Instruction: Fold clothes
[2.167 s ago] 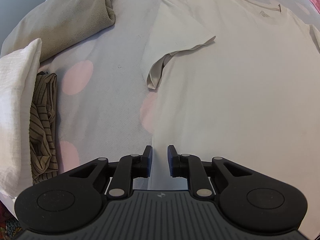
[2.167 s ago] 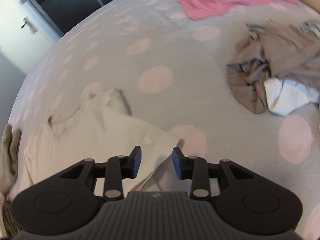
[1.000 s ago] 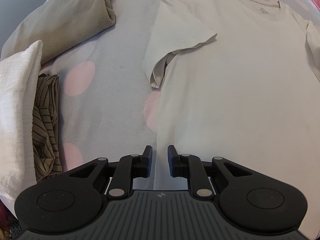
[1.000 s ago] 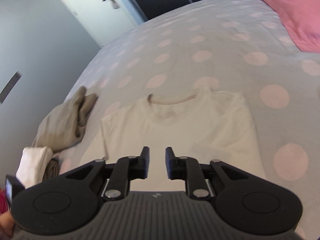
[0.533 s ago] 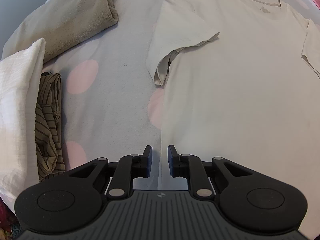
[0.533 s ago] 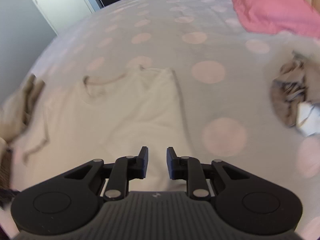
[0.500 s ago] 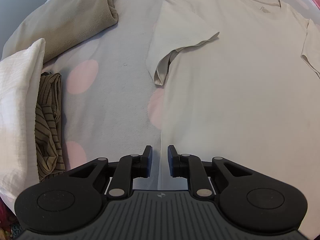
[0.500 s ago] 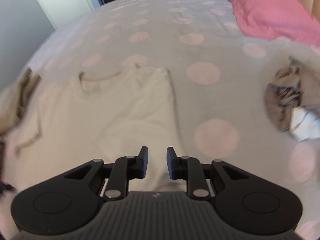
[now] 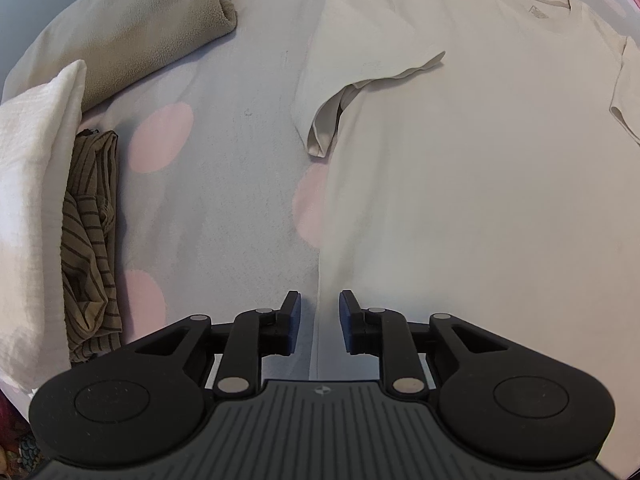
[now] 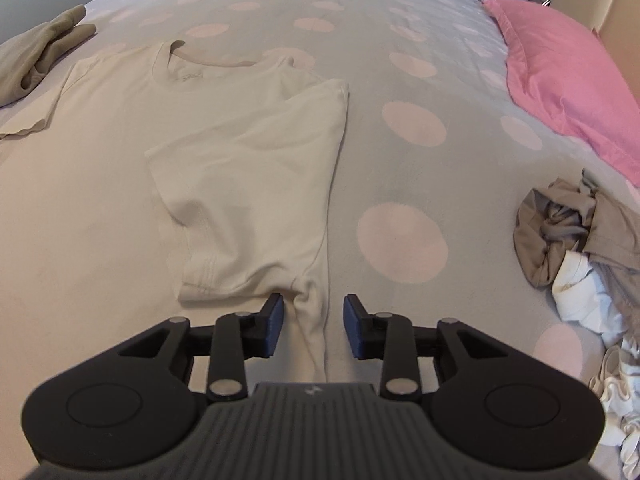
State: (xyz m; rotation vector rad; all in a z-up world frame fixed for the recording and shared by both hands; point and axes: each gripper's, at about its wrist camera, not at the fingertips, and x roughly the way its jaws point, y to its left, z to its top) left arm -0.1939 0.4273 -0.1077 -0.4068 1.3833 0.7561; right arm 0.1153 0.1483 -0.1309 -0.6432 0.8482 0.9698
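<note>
On the T-shirt's (image 10: 248,184) two long side edges, running away toward the collar, both grippers pointed down, left gripper (image 9: 319,323) and right gripper (image 10: 313,325) opening astride the cloth, gripping nothing.

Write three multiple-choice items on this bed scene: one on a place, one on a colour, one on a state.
1. Where is the striped garment?
A. Beside the white folded cloth
B. On the pillow
C. Under the T-shirt

2. What colour is the pillow?
A. Green
B. Pink
C. Black

3. How does the cream T-shirt lie?
A. Rolled into a ball
B. Hanging off the bed
C. Spread flat, one sleeve folded inward

Answers: 1 A, it lies against that cloth at the left wrist view's left edge. 2 B, pink at the bed's far right. 3 C, the sleeve lies over the body.
</note>
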